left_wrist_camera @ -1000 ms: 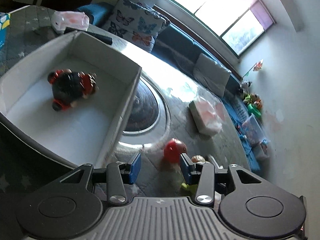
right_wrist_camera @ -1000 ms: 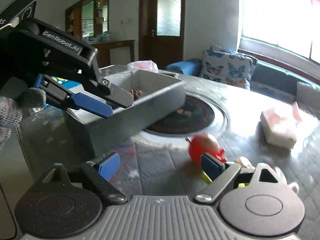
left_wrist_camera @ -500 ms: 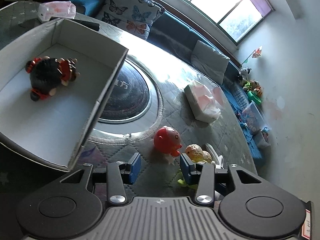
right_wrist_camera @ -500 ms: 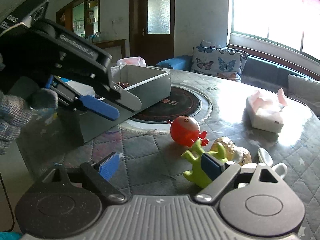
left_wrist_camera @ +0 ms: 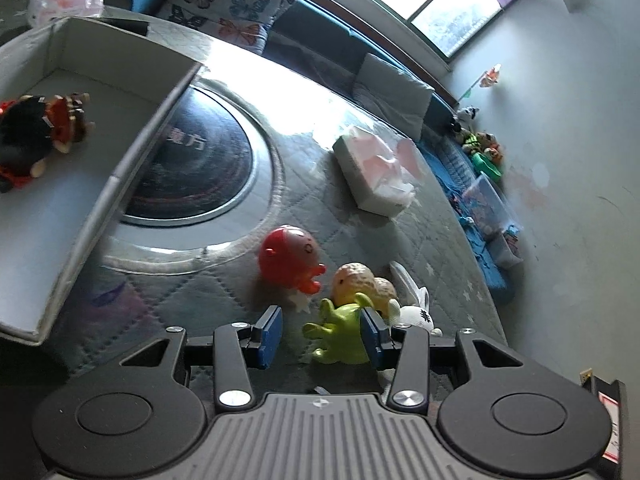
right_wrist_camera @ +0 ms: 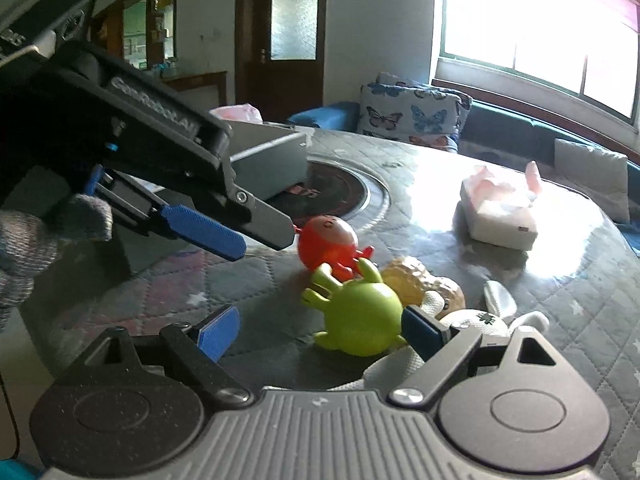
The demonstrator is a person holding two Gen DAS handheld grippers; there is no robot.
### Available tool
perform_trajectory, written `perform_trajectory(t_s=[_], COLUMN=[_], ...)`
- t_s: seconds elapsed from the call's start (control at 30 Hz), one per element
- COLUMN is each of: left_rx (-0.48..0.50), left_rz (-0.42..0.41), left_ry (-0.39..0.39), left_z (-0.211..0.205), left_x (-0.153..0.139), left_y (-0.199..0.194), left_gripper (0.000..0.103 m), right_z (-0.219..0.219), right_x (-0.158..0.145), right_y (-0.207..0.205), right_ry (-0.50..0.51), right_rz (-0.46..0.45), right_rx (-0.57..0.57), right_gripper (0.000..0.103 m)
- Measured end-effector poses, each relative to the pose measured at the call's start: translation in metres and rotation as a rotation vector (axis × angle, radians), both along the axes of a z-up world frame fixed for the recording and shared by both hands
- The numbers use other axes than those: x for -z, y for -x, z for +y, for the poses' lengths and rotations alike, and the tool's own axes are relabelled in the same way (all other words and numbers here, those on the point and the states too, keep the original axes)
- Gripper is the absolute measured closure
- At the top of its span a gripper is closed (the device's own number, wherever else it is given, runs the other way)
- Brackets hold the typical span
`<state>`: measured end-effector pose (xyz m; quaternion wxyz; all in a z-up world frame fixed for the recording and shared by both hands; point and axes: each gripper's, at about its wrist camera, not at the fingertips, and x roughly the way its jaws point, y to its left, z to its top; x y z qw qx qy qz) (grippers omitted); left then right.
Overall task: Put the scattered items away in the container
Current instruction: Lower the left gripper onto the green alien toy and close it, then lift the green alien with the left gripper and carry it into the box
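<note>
Both tools gape wide: left tool [left_wrist_camera: 320,334] and right tool [right_wrist_camera: 320,330] around the green toy [right_wrist_camera: 360,320].

Black hand-held gripper [left_wrist_camera: 320,330], blue finger pads [left_wrist_camera: 269,336], silver screws, grey knit glove [right_wrist_camera: 36,236].

Two low, close views, shared toys [left_wrist_camera: 289,259]

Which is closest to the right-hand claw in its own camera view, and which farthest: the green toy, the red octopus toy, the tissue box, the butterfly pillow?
1. Green toy, just ahead of the right gripper.
2. Red octopus toy, behind it.
3. Tissue box, farther right.
4. Butterfly pillow, on the sofa.
</note>
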<state>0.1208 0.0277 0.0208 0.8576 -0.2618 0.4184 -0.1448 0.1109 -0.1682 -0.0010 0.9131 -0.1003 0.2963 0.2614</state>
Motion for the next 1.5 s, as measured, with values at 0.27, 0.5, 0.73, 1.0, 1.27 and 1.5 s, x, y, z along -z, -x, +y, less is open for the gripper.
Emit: perform_trajectory(t_s=[0.27,0.5,0.73,1.0,1.27,1.5], left_rx=[0.024,0.031,0.044,0.059,0.066,0.062], left_rz=[0.009,0.03,0.041,0.028,0.017,-0.004], left_ry=[0.04,0.065,0.056,0.054,0.031,0.029], left_z=[-0.008,-0.01,-0.013,-0.013,-0.01,-0.004], left_x=[0.007,0.016,0.021,0.024,0.023,0.017], left_y=[-0.013,-0.021,-0.022,-0.023,-0.019,-0.008], left_gripper=[0.058,0.058,0.058,0.071,0.083,0.086], right_z=[0.002,0.002,0.001,0.003,0.005,0.009], right_x=[0.009,0.012,0.013,0.013,0.013,0.011], right_y=[-0.015,-0.021,-0.022,-0.02,-0.019,-0.016], right_ry=[-0.009,-0.008,-0.016,-0.008,-0.012,-0.025], right_rz=[0.04,0.051,0.047,0.039,0.041,0.04], right_rx=[0.022,0.041,0.042,0.035,0.034,0.021], right_gripper=[0.019,0.033,0.033,0.034,0.034,0.034])
